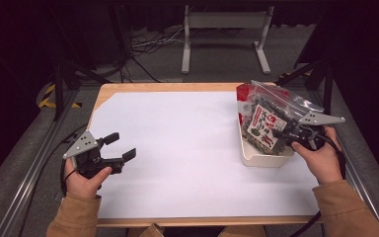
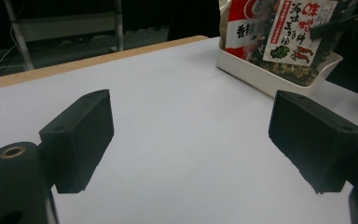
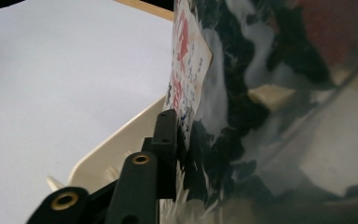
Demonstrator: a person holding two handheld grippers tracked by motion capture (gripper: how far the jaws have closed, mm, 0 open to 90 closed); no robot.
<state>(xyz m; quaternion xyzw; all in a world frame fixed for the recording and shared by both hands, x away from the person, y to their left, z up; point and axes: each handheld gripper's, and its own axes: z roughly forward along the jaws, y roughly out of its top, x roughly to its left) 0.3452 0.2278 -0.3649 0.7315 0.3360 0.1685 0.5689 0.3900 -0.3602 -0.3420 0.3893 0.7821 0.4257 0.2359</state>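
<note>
High view, right of frame: the right gripper (image 1: pixel 288 136) pinches the snack bag (image 1: pixel 266 121), which stands in the white tray (image 1: pixel 256 159).

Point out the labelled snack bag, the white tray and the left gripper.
snack bag (image 1: pixel 265 126), high view, on its printed label.
white tray (image 1: pixel 264 159), high view, on its near wall.
left gripper (image 1: pixel 121 146), high view, between its fingertips.
</note>
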